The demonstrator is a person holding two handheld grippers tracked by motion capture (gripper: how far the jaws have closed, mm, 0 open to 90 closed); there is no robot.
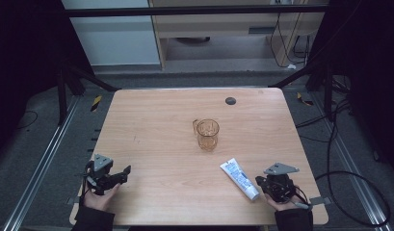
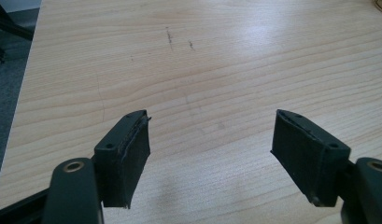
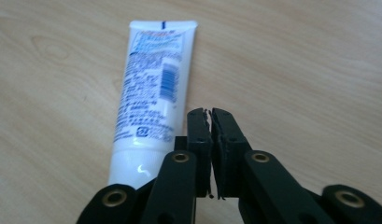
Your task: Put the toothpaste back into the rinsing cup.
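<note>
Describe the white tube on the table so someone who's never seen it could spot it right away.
Start at the wooden table and go to its near right corner, beside the right gripper. The tube lies flat there, slanting, with blue print and a barcode on white. The only other item nearby is an amber glass mug, standing upright mid-table.

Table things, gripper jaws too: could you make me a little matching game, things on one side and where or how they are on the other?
Things:
1. glass mug
2. white tube
3. left gripper
4. right gripper

States:
A. jaws nearly together, nothing between them
B. lying flat near the right gripper
C. jaws wide apart over bare wood
D. upright in the middle of the table

Pairs: 1-D, 2-B, 3-C, 4-A
</note>
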